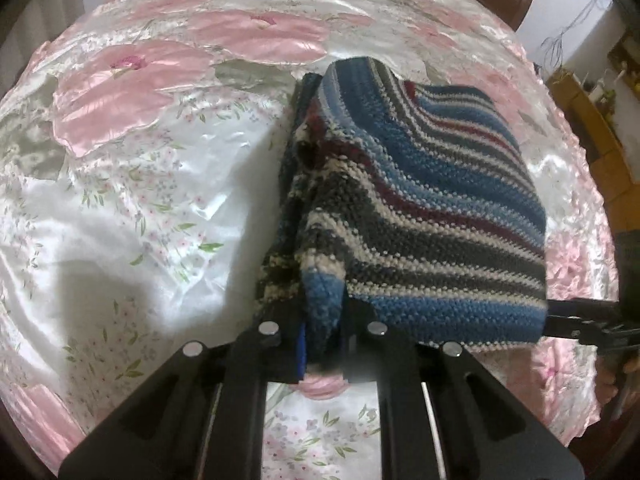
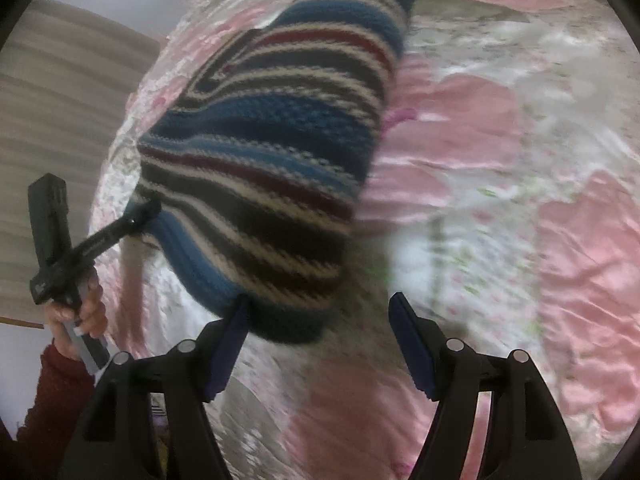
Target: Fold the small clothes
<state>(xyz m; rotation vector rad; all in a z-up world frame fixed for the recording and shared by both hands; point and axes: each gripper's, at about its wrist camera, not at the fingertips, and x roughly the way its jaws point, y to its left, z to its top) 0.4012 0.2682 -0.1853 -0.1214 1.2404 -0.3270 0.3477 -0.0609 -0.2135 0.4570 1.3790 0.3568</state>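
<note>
Left wrist view: pinching the blue hem of the striped sweater point(image 1: 420, 200) with the left gripper point(image 1: 322, 320), near end lifted above the bedspread point(image 1: 140, 200). With the right gripper point(image 2: 318, 300) spread wide (gripping nothing), hanging from 1 hold only: risk of twisting, bunching, or slipping onto the bedspread if swung.

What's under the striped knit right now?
The striped knit hangs lifted over the pink floral bedspread; only bedspread shows beneath. The patch directly below it is covered.
</note>
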